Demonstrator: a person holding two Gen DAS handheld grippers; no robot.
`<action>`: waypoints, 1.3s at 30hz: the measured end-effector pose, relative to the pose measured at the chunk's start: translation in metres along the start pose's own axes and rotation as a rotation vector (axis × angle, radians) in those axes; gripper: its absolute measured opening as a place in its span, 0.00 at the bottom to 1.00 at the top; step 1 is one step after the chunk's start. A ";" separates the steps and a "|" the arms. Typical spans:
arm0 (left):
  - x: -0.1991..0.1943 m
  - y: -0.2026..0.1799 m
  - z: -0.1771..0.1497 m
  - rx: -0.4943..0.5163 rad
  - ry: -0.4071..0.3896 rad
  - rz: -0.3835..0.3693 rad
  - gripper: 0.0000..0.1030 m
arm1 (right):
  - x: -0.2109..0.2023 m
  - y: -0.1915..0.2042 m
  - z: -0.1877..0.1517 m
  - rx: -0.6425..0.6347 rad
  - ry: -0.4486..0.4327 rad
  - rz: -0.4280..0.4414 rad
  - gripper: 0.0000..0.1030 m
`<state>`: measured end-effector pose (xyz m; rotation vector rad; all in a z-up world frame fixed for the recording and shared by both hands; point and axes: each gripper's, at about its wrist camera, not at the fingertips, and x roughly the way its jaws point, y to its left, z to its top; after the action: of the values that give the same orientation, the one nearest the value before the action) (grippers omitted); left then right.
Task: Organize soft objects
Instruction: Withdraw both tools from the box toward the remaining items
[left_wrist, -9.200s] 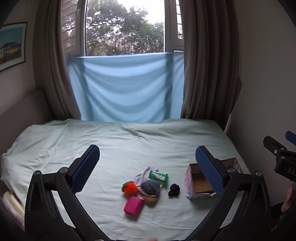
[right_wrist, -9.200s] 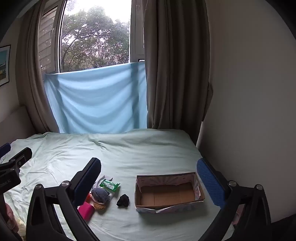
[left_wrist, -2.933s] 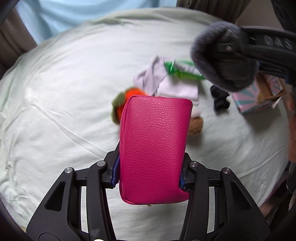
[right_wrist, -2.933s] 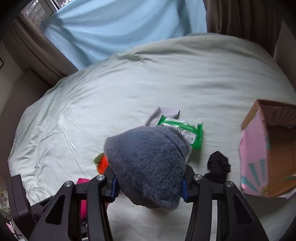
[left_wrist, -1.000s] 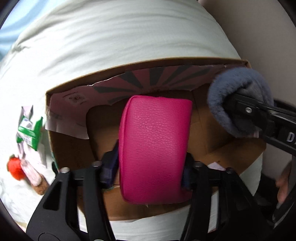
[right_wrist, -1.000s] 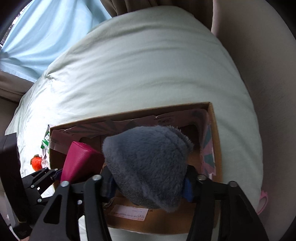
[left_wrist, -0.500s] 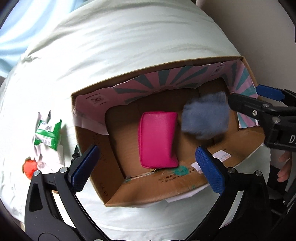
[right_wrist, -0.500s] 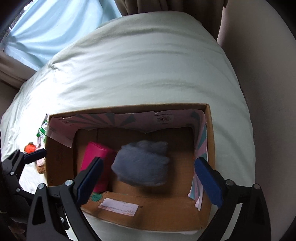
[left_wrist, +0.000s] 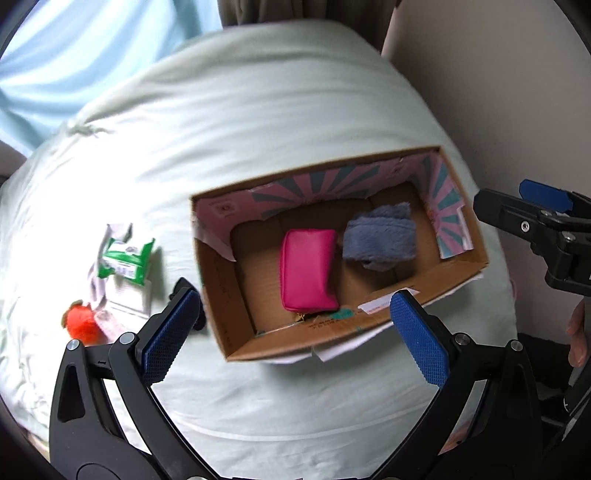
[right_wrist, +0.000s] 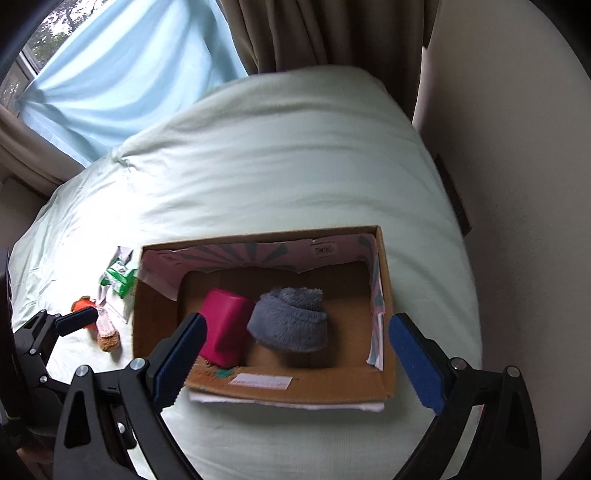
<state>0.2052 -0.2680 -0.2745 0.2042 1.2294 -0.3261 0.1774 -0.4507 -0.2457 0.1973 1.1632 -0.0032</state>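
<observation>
The left gripper (left_wrist: 295, 332) hangs above the near edge of the open brown cardboard box with a pink-and-teal striped lining (left_wrist: 236, 302), its blue-padded jaws spread wide with nothing between them. Just beyond its fingertips, on the box floor, lies the bright pink leather-look zip pouch (left_wrist: 308, 273), and to the right of that, touching or nearly touching it, the fluffy grey-blue rolled fabric piece (left_wrist: 380, 240).

The right gripper (right_wrist: 295, 354) also points steeply down over the box's near wall (right_wrist: 295, 387), jaws wide apart and empty. The pouch (right_wrist: 225, 325) sits just past its left finger; the grey-blue roll (right_wrist: 291, 321) lies ahead, midway between the fingers.

Left of the left gripper, on the pale green bedsheet (left_wrist: 258, 129), remain a green-and-white wipes packet (left_wrist: 123, 260), an orange furry toy (left_wrist: 83, 325) and a small black fabric item (left_wrist: 181, 286) partly hidden behind the left finger.
</observation>
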 end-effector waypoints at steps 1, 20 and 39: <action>-0.010 0.001 -0.001 -0.001 -0.016 0.003 1.00 | -0.010 0.002 -0.001 -0.004 -0.012 -0.003 0.95; -0.221 0.111 -0.090 -0.189 -0.383 0.071 1.00 | -0.184 0.116 -0.052 -0.101 -0.340 0.014 0.95; -0.282 0.303 -0.196 -0.222 -0.482 0.057 1.00 | -0.208 0.306 -0.101 -0.097 -0.465 0.065 0.95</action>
<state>0.0543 0.1169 -0.0786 -0.0325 0.7732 -0.1722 0.0343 -0.1547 -0.0479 0.1387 0.6912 0.0619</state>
